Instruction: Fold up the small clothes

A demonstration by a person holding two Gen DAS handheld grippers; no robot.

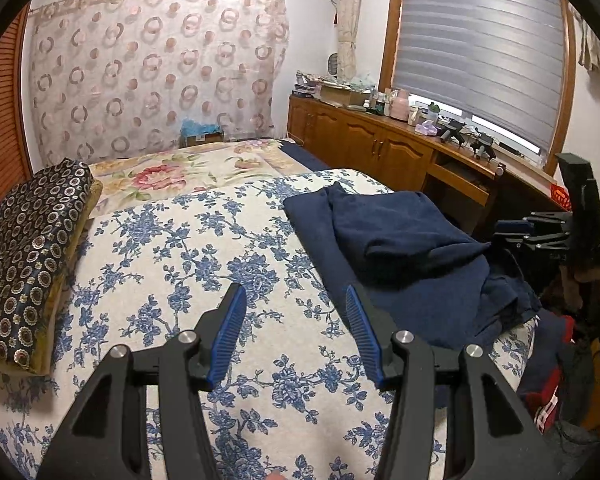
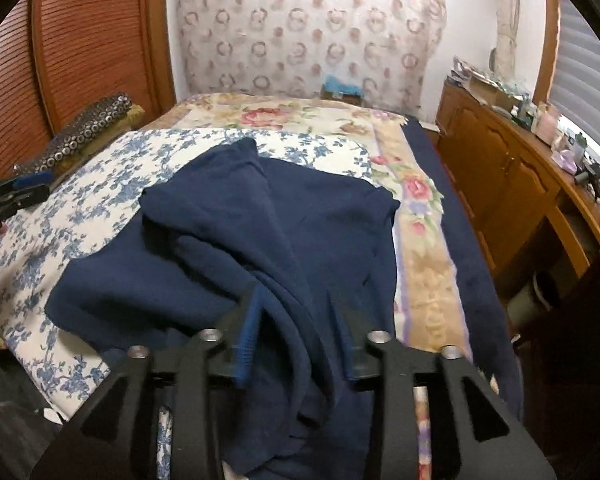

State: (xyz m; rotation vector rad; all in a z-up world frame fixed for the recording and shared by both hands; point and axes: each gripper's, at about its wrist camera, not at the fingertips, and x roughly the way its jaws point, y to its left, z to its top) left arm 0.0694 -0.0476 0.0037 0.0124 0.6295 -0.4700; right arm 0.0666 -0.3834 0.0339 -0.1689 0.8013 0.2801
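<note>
Folding is being carried out on the bed (image 2: 112, 168), where a blue-flowered sheet is being used as the surface. The navy garment (image 2: 228, 240) is lying rumpled across the sheet's right side, one flap doubled over toward the far end and loose folds bunched at the near edge. The right tongs (image 2: 298, 316) are being held parted over those near folds, cloth lying between the jaws but not being pinched. The left tongs (image 1: 296, 320) are being held half-open over bare sheet, left of the garment, holding nothing. A fresh grip on the bunched near edge is probably being called for next, so that it can be smoothed flat.
</note>
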